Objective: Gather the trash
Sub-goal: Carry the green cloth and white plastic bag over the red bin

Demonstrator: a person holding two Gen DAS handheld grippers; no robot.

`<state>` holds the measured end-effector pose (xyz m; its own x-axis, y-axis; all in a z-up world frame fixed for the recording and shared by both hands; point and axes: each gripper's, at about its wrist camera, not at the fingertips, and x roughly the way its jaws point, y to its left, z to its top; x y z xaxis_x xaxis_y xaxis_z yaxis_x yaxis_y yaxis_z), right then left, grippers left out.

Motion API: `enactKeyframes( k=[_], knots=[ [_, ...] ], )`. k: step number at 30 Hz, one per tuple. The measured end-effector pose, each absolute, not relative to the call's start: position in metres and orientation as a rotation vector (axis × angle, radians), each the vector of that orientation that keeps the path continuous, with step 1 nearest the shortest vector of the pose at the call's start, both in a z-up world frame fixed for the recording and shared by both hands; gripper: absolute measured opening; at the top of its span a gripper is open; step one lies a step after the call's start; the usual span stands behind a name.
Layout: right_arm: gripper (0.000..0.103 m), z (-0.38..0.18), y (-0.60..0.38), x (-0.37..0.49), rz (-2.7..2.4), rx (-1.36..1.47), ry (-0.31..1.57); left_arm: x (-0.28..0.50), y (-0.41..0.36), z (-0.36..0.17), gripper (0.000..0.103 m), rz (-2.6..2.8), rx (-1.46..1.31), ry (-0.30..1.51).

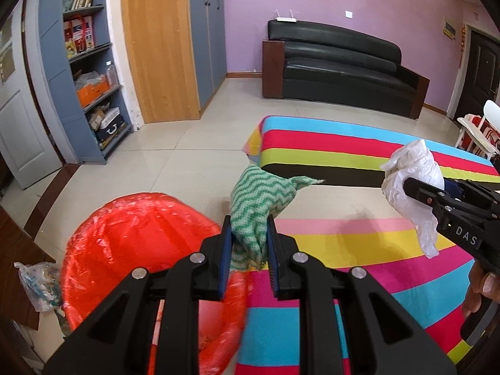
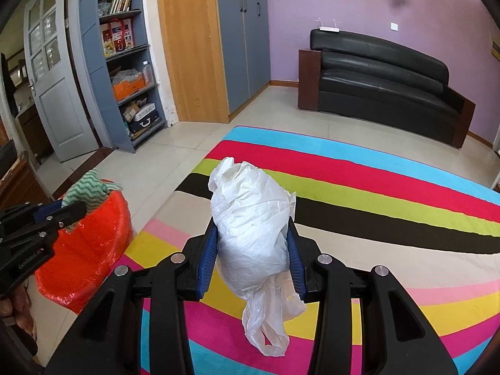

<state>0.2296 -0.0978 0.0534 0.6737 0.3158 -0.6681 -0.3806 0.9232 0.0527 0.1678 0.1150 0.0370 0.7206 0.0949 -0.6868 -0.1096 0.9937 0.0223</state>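
the left gripper point(image 1: 249, 240) is clamped on a green zigzag cloth point(image 1: 261, 198), held up above the near edge of the red-lined bin point(image 1: 131, 243) just to its left. the right gripper point(image 2: 251, 250) pinches a crumpled white plastic bag point(image 2: 253, 231) over the striped rug point(image 2: 390, 218). beyond them lie pale floor tiles point(image 2: 175, 162), a black sofa point(image 2: 384, 78), a purple wall point(image 2: 359, 3) and shelves point(image 1: 90, 72) far left.
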Motion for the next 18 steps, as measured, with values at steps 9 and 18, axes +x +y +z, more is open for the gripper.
enactKeyframes(
  k=[9, 18],
  knots=[
    [0.039, 0.056, -0.068, 0.226, 0.437, -0.107, 0.722, 0.147, 0.151, 0.044, 0.02, 0.175, -0.054, 0.743],
    [0.039, 0.053, -0.035, 0.219, 0.488, -0.135, 0.718, 0.128, 0.182, 0.051, 0.02, 0.231, -0.09, 0.732]
  ],
)
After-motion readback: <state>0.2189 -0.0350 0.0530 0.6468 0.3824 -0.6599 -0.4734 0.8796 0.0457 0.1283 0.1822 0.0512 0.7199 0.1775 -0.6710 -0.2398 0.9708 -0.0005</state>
